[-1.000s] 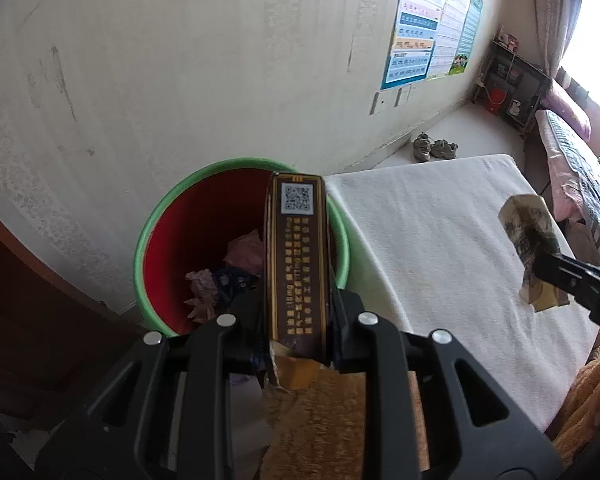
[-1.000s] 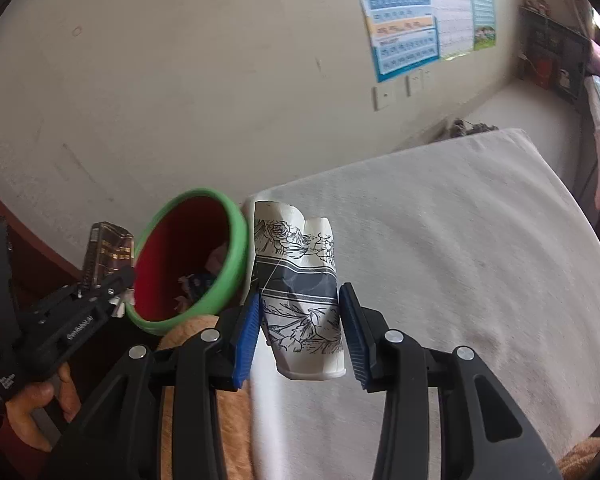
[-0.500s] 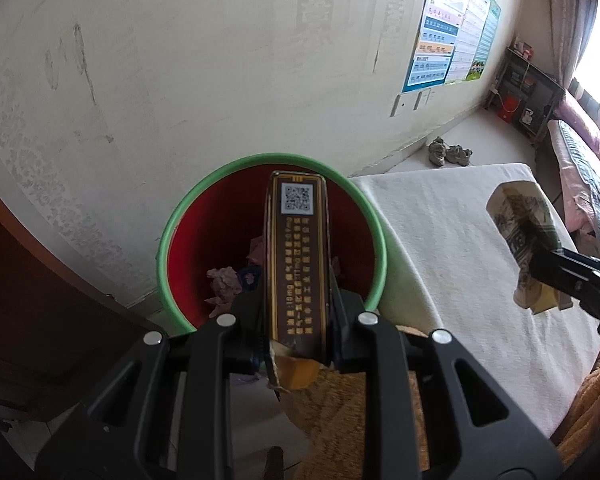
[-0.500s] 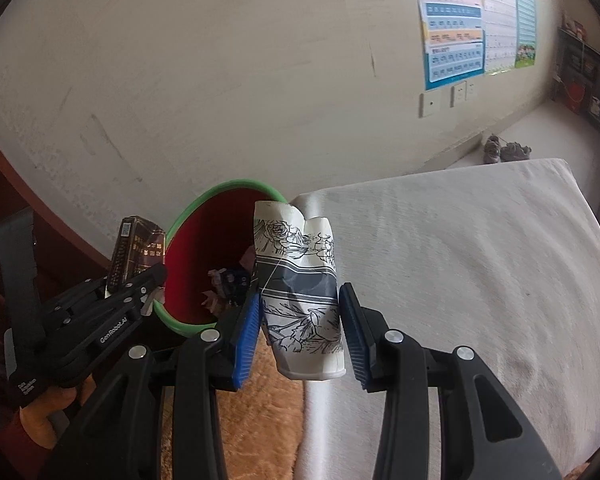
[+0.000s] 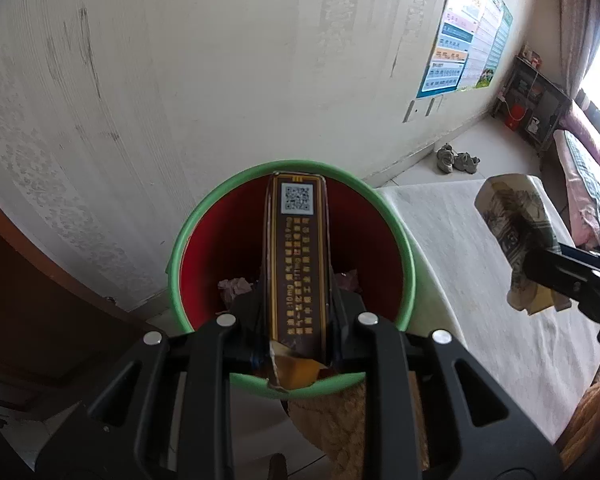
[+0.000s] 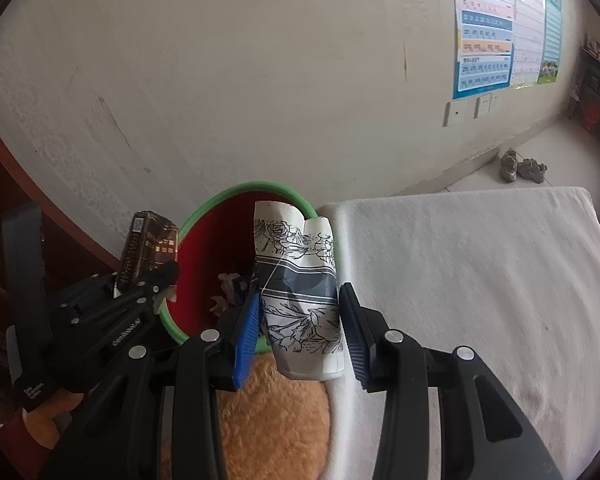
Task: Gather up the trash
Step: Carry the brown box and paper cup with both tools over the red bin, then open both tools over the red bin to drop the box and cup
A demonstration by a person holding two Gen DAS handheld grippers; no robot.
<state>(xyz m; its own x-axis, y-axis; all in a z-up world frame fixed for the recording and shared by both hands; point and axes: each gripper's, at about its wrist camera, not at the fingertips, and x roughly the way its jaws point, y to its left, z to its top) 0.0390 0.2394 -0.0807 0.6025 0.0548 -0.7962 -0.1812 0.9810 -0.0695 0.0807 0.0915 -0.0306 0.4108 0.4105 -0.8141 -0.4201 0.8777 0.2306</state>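
Note:
My left gripper [image 5: 296,320] is shut on a brown cigarette box [image 5: 297,264] with gold print and a QR label, held over the mouth of a red bin with a green rim [image 5: 204,216]. Crumpled trash [image 5: 236,286] lies at the bin's bottom. My right gripper [image 6: 300,316] is shut on a crushed paper cup [image 6: 300,284] with black flower print, just right of the bin [image 6: 204,252] above its near rim. The same cup [image 5: 512,224] shows at the right of the left wrist view. The left gripper [image 6: 156,276] with its box [image 6: 150,246] appears left of the bin.
The bin stands against a pale wall [image 5: 180,80], beside a bed with a white cover [image 6: 480,272]. An orange fuzzy cushion [image 6: 268,412] lies below the grippers. Dark wooden furniture [image 5: 28,300] is at the left. Shoes [image 6: 520,166] sit on the far floor. A hand [image 6: 44,412] holds the left gripper.
Both grippers moved left toward the bin. The cigarette box now hangs over the bin's middle, and the cup has come from over the bed to the bin's right rim.

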